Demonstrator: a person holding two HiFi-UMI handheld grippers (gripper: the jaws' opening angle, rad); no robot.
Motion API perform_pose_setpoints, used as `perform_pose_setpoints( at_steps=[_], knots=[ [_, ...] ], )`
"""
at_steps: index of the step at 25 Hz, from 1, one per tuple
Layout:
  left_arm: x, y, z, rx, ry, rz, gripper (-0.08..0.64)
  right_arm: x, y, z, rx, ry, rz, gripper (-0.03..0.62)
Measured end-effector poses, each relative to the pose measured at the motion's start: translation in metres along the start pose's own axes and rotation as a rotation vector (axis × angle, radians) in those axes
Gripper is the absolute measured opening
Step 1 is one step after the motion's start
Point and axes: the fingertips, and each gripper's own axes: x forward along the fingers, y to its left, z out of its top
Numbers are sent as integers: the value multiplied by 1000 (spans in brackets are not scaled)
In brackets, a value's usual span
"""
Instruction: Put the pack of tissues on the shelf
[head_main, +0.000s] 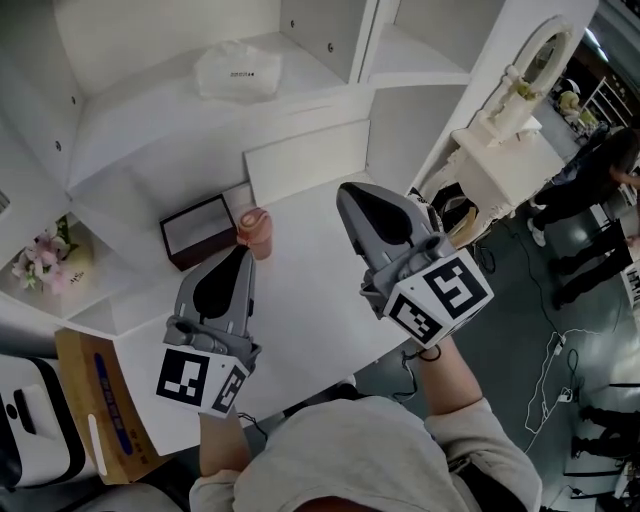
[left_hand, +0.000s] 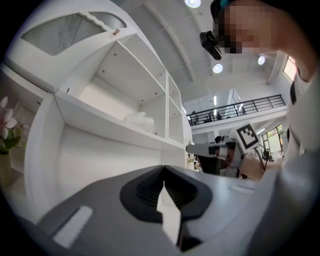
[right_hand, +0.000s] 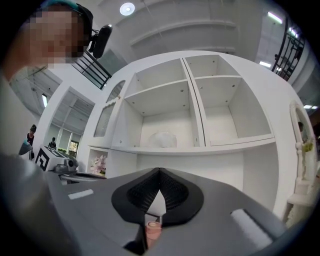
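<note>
The pack of tissues (head_main: 238, 70), white and crinkled, lies on the white shelf (head_main: 150, 115) in the left compartment. It also shows as a pale lump in the left gripper view (left_hand: 139, 119) and the right gripper view (right_hand: 162, 139). Neither gripper touches it. My left gripper (head_main: 243, 252) hangs over the white table (head_main: 310, 300), jaws shut with nothing between them (left_hand: 163, 172). My right gripper (head_main: 347, 190) is raised a little further right, below the shelf, also shut and empty (right_hand: 159, 172).
A dark open box (head_main: 198, 230) and a pink cup (head_main: 254, 232) stand on the table in front of the left gripper. Flowers (head_main: 40, 262) sit in a lower left niche. A brown carton (head_main: 105, 405) lies at bottom left, and an ornate white mirror stand (head_main: 520, 110) stands to the right.
</note>
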Motion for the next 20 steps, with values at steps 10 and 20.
perform_pose_setpoints(
  at_steps=[10,20],
  knots=[
    [10,-19,-16,-12,34,-36,2,-34,0,-42,49,60,-11,0],
    [13,-38,-24,-19,48,-54,2,-54,11,-67,86,100,10,0]
  ],
)
